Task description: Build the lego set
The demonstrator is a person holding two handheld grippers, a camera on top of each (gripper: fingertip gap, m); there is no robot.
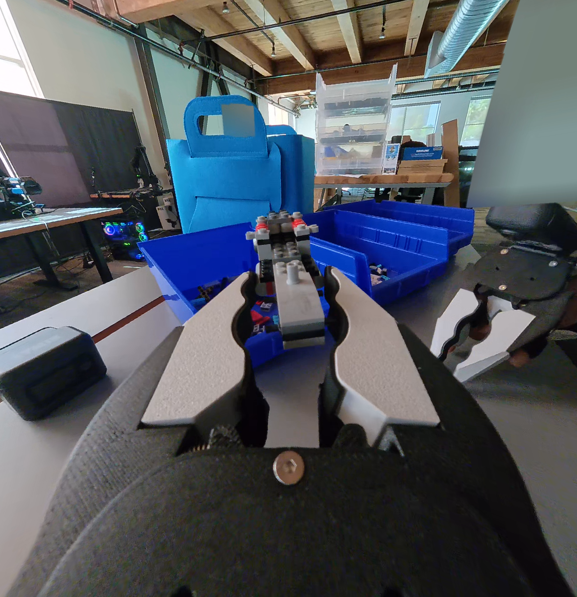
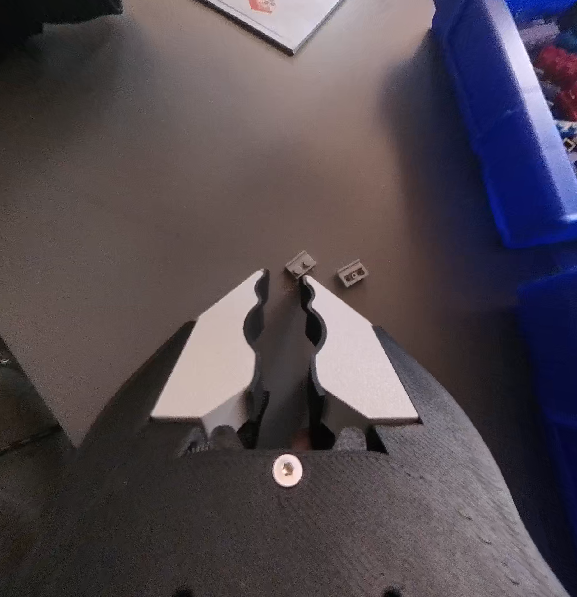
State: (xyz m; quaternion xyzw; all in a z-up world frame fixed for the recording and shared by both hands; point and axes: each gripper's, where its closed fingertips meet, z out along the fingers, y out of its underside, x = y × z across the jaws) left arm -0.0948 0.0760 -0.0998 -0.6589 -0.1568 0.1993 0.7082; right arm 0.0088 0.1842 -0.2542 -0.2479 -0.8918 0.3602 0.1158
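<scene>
My left gripper (image 1: 288,274) is shut on a partly built lego model (image 1: 293,287), a long grey, black and white vehicle with red studs at its far end, held above a blue bin (image 1: 196,258). My right gripper (image 2: 284,274) is open by a narrow gap and points down at the dark table. Its right fingertip touches or nearly touches a small grey plate lying studs up (image 2: 300,264). A second small grey plate (image 2: 353,274) lies upside down just to the right. The right gripper also shows in the left wrist view (image 1: 448,365), low over the table.
Several blue bins (image 1: 410,239) of loose pieces stand behind the model; one bin wall (image 2: 507,129) is to the right of my right gripper. An instruction booklet (image 2: 280,19) lies farther ahead. A dark box (image 1: 45,368) sits at the left. A blue felt bag (image 1: 229,181) stands behind. The grippers' ends are close to 20 cm from one another.
</scene>
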